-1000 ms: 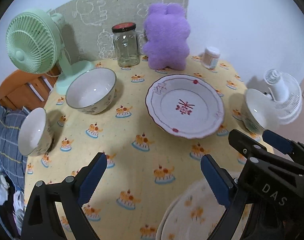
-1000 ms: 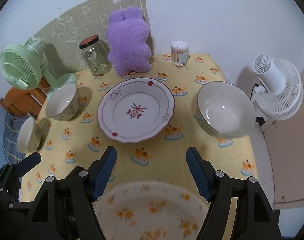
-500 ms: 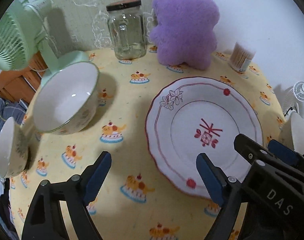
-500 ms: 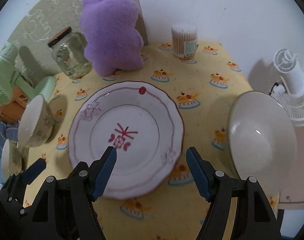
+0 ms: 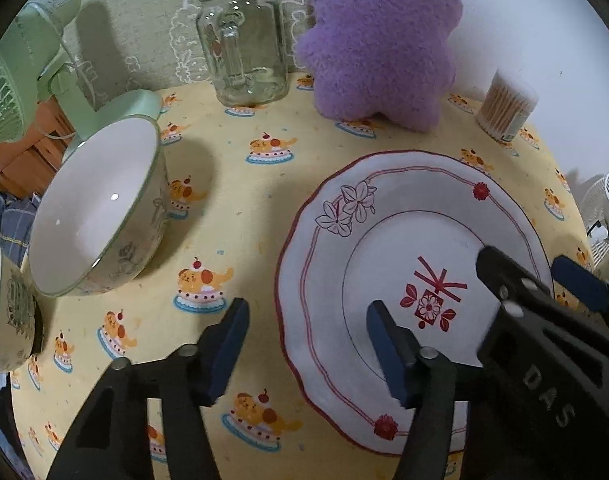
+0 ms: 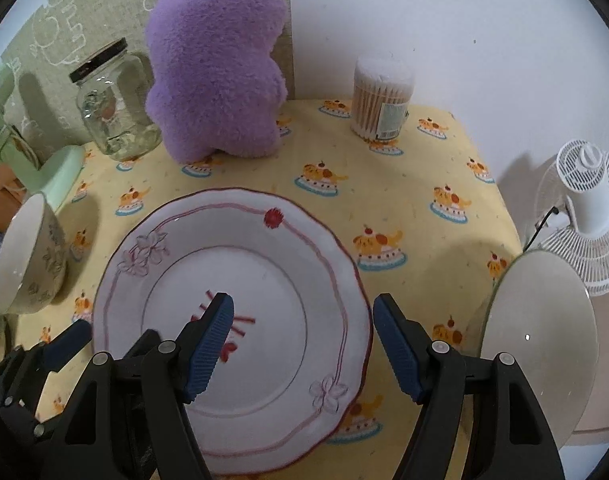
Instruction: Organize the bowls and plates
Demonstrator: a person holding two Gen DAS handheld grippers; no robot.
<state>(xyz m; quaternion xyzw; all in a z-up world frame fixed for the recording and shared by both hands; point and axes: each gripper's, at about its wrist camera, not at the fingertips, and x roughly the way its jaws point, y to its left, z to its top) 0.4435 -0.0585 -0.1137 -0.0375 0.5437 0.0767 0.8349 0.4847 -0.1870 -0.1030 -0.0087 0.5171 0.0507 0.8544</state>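
Observation:
A white plate with a red rim and flower marks [image 5: 416, 208] lies on the yellow tablecloth; it also shows in the right wrist view [image 6: 264, 264]. My left gripper [image 5: 308, 344] is open, its jaws either side of the plate's left rim. My right gripper [image 6: 304, 344] is open, its jaws either side of the plate's right rim. A green-rimmed bowl [image 5: 92, 212] stands to the left, with a smaller bowl [image 5: 4, 312] at the left edge. A plain white bowl [image 6: 540, 340] stands to the right of the plate.
At the back stand a glass jar [image 5: 244, 40], a purple plush toy [image 5: 380, 40] and a tub of cotton swabs [image 6: 380, 96]. A green fan [image 5: 20, 72] is at the back left. A white fan [image 6: 584, 208] stands off the table's right edge.
Both grippers have moved forward and lower over the table to the red-rimmed plate. The yellow-patterned plate near the front edge has dropped out of view. Both stay open.

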